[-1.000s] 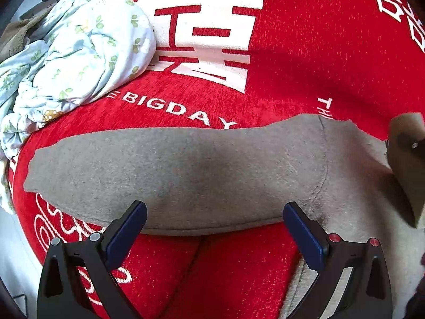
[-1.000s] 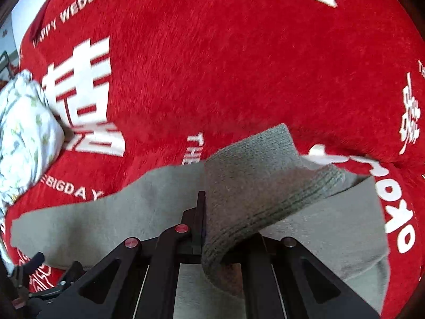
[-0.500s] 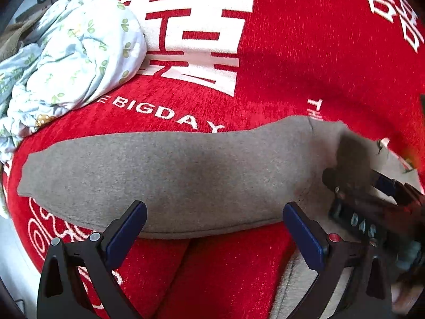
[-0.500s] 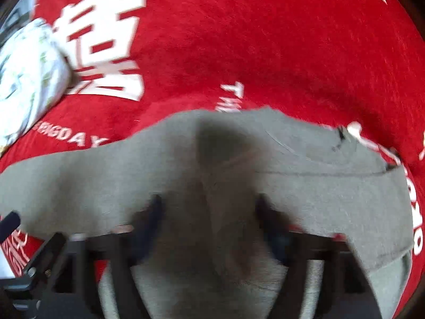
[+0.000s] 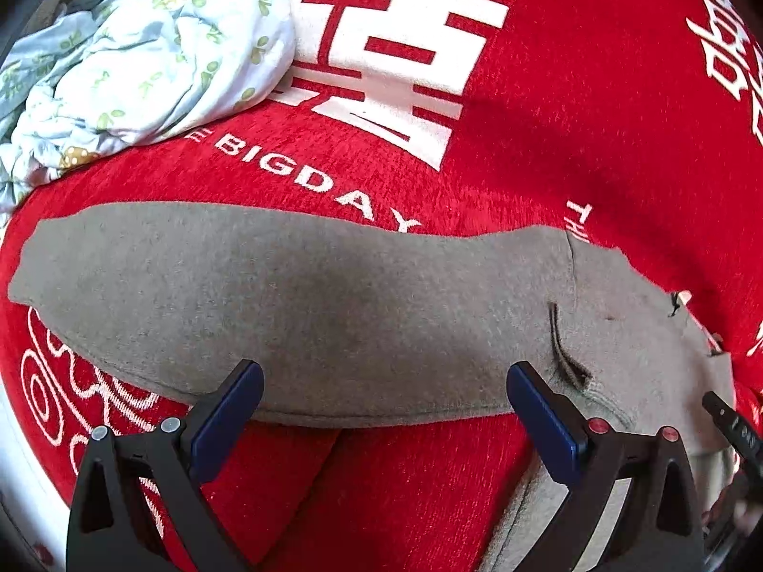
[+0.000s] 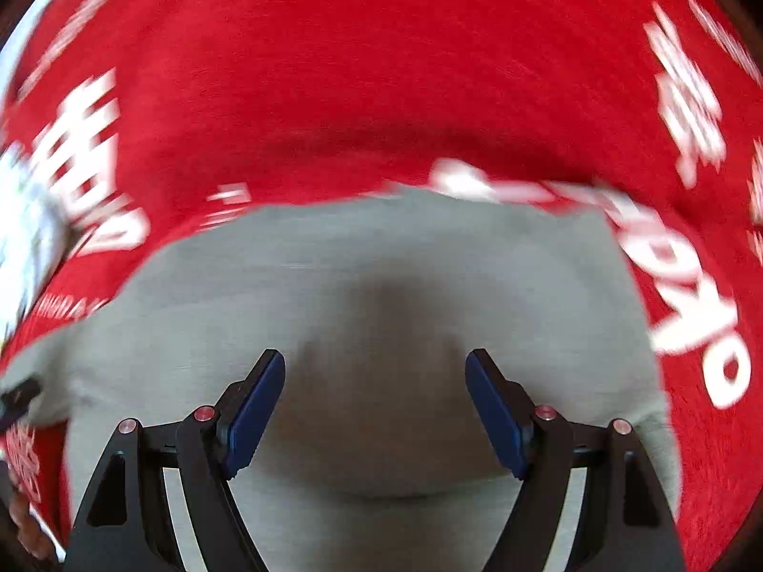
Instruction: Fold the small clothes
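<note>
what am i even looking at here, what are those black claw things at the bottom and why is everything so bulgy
Those claws are two hand-held grippers; a person carries one in each hand. Each has a wide-angle camera looking along its two fingers, which bends the picture outward. One picture comes from the left gripper, the other from the right gripper. Both are open and hold nothing. Below them lies a red cloth with white lettering. On it is a grey garment, spread flat, that is to be folded; the right gripper's picture is blurred, but shows the same grey garment. A crumpled pale floral cloth sits at the far left.
</note>
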Action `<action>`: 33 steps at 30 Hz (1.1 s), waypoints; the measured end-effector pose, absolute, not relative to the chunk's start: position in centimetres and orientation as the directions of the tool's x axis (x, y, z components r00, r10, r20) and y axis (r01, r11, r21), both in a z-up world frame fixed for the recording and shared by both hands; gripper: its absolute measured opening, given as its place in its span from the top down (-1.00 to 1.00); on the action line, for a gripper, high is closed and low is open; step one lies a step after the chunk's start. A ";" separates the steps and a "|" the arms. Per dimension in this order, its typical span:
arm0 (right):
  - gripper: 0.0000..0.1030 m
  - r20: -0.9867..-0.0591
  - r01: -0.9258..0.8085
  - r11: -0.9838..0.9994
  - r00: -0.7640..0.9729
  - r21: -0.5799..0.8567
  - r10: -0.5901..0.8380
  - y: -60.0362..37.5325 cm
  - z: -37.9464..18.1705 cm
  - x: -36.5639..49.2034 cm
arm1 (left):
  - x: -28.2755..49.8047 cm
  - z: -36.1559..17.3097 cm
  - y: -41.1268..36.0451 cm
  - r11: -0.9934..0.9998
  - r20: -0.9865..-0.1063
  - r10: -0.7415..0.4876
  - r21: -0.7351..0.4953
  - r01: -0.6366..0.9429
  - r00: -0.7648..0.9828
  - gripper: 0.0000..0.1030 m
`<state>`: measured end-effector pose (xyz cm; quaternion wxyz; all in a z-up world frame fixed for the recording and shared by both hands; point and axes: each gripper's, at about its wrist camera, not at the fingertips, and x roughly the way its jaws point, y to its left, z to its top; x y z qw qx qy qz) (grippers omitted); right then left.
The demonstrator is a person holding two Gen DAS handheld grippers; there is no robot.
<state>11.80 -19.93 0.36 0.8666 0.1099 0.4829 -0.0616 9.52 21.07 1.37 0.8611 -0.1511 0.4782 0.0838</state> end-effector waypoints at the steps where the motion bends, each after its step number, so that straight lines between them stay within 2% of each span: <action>1: -0.49 -0.828 0.251 0.956 0.561 0.152 -0.016 -22.5 0.1 11.4 | 9.5 1.3 20.8 0.943 -0.850 0.004 -0.172 -0.284 0.527 -0.99; 2: -0.48 -0.802 0.275 0.946 0.596 0.170 -0.029 -24.3 0.4 11.0 | 9.5 1.3 20.7 0.945 -0.850 0.006 -0.167 -0.282 0.526 -0.99; 4: -0.48 -0.818 0.366 0.920 0.566 0.137 -0.104 -27.1 0.8 10.7 | 9.6 1.2 20.3 0.950 -0.851 0.019 -0.149 -0.275 0.526 -0.99; 7: -0.53 -0.835 0.425 0.905 0.501 0.008 -0.228 -28.3 0.9 10.7 | 9.9 1.1 19.7 0.955 -0.852 0.032 -0.129 -0.269 0.522 -0.99; 11: -0.53 -0.793 0.417 0.908 0.567 0.046 -0.220 -28.0 2.4 10.2 | 10.0 0.9 18.7 0.964 -0.852 0.064 -0.081 -0.253 0.519 -0.99; 14: -0.60 -0.762 0.344 0.938 0.620 0.049 -0.188 -25.7 3.5 11.1 | 10.3 0.7 17.9 0.968 -0.851 0.110 -0.025 -0.250 0.514 -0.99; 17: -0.62 -0.806 0.212 0.976 0.586 0.057 -0.080 -23.2 2.9 13.5 | 10.5 0.5 17.3 0.970 -0.852 0.137 0.012 -0.241 0.506 -0.99; 19: -0.63 -0.872 0.196 0.980 0.486 0.035 -0.066 -22.7 0.8 15.4 | 10.6 0.5 17.0 0.971 -0.850 0.151 0.032 -0.236 0.505 -0.99; 20: -0.71 -0.867 0.204 0.979 0.490 0.009 -0.094 -22.8 0.5 15.8 | 10.7 0.6 16.9 0.972 -0.849 0.155 0.038 -0.233 0.506 -0.99; 24: -0.74 -0.881 0.298 0.954 0.453 0.007 -0.135 -25.1 0.8 17.4 | 10.8 0.6 16.6 0.973 -0.848 0.157 0.044 -0.229 0.506 -0.99; 28: -0.75 -0.882 0.344 0.937 0.419 -0.063 -0.213 -24.8 2.5 16.7 | 10.8 0.7 16.8 0.972 -0.849 0.149 0.032 -0.231 0.507 -0.99; 33: -0.77 -0.875 0.211 0.977 0.471 -0.008 -0.109 -20.3 3.5 12.6 | 10.2 0.9 17.5 0.967 -0.846 0.151 0.020 -0.253 0.512 -0.99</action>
